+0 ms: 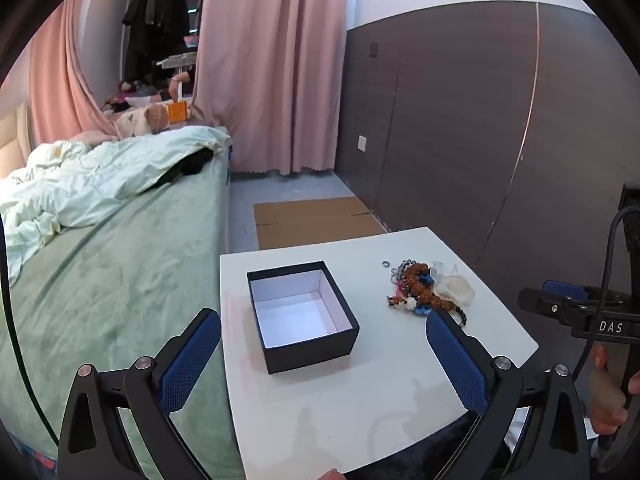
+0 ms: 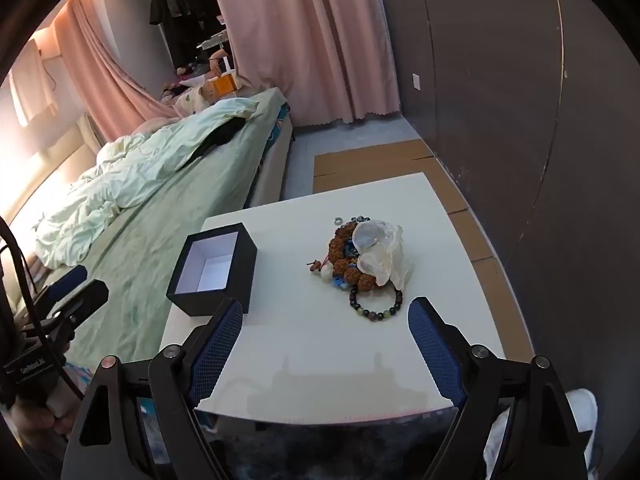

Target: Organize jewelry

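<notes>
A black open box (image 1: 304,316) with a white empty inside stands on the white table (image 1: 360,400). A pile of jewelry (image 1: 424,288) lies to its right: brown bead bracelets, a chain, blue bits, a small ring (image 1: 386,263) and clear plastic. My left gripper (image 1: 324,332) is open and empty, above the table's near edge in front of the box. In the right wrist view the box (image 2: 214,268) is at left and the pile (image 2: 360,260) lies ahead, with a dark bead bracelet (image 2: 376,304) nearest. My right gripper (image 2: 326,316) is open and empty just short of it.
A bed (image 1: 100,272) with a green sheet and crumpled duvet borders the table's left side. Flat cardboard (image 1: 312,220) lies on the floor beyond the table. A dark panelled wall (image 1: 480,140) runs along the right. Pink curtains (image 1: 276,64) hang at the back.
</notes>
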{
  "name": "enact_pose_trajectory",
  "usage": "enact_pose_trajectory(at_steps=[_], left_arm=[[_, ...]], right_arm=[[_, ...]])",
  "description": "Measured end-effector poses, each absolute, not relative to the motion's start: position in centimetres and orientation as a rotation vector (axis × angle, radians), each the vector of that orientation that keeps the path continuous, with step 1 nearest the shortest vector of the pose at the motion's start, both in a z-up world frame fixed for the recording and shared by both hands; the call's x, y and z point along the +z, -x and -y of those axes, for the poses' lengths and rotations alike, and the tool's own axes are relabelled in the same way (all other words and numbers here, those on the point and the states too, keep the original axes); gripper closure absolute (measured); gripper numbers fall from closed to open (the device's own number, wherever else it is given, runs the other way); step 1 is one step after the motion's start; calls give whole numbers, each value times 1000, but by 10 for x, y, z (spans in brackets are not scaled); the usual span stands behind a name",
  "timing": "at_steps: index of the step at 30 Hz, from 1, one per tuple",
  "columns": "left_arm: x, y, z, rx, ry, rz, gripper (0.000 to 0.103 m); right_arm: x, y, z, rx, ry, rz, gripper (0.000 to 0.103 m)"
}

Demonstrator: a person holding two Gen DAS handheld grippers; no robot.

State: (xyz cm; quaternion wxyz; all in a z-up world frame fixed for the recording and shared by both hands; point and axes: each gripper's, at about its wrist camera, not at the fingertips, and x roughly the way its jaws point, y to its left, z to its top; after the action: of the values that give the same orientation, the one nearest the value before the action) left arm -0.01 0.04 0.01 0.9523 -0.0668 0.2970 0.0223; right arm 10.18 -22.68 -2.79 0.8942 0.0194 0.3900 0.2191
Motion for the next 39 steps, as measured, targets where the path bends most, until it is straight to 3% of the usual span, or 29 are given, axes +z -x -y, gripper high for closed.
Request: enact_pose_trajectory(at_steps=[39], left_arm=[[-6,4,13,12,110,-585,2]], right_arm=[[-32,-101,232,446,-15,-790,18]])
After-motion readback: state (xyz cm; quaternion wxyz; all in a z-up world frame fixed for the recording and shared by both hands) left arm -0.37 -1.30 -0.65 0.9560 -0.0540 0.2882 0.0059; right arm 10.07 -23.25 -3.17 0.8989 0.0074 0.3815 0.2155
